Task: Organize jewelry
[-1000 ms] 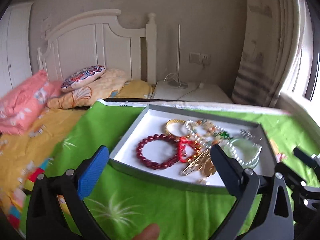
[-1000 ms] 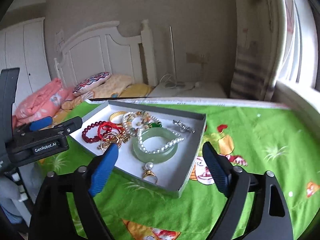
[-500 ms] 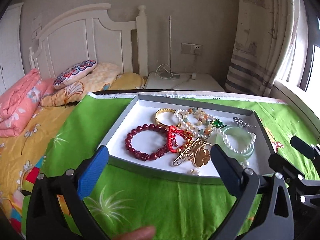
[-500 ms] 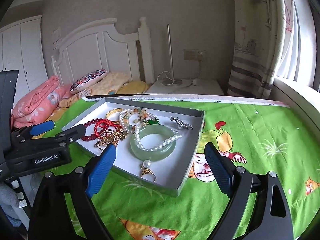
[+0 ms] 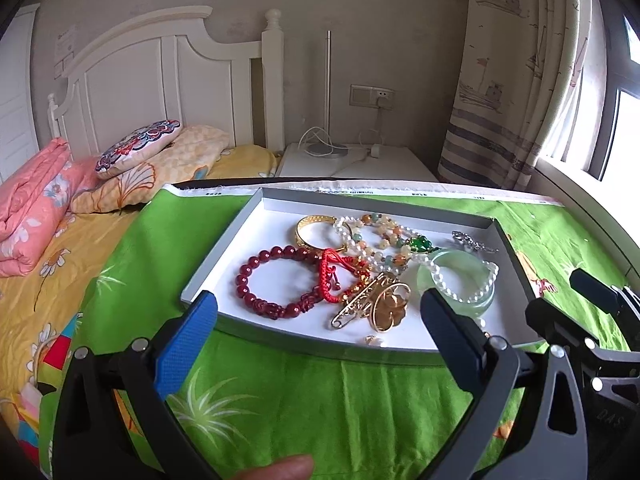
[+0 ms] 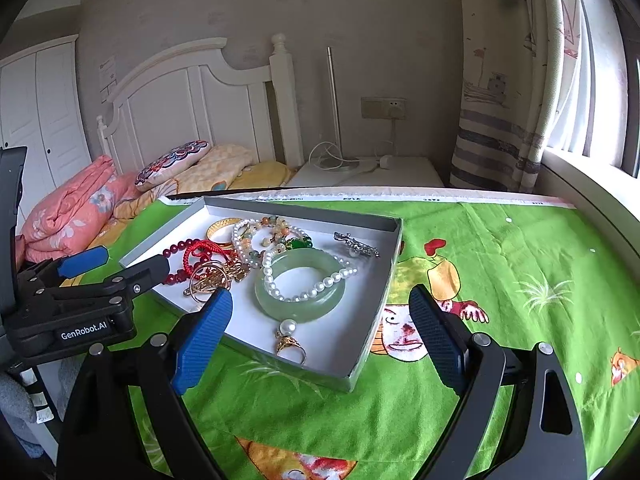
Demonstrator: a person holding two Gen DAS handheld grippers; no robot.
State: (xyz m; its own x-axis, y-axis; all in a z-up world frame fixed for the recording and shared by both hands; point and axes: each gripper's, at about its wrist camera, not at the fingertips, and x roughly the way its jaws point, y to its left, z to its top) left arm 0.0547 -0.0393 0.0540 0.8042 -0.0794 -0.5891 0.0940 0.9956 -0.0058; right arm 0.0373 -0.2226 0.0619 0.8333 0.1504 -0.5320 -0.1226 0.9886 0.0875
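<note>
the left claw (image 5: 318,312) is spread wide and holds nothing, and it hangs just in front of the near edge of the tray (image 5: 224,248). the right claw (image 6: 320,318) is spread wide too and is empty, low over the near right corner of the tray. a second ago both claws were a bit further back and the pictures were tipped and blurry. now they have come closer, the view is level, and the tray looks bigger. nothing in the tray has moved.

all the jewelry sits in the grey tray on the green cloth (image 5: 320,400) on the desk. the dark red bead bracelet (image 5: 276,280) lies on the left, touching the red string bracelet (image 5: 332,276). the gold brooch (image 5: 384,300) lies on top of the pile in the middle. the green bangle (image 6: 300,286) is on the right with a pearl string (image 6: 312,280) across it. a pearl ring (image 6: 290,340) sits alone near the front.

the pieces are still heaped on each other, so the sorting looks not finished. i think the claws are lining up to pick one, but i cannot tell which
</note>
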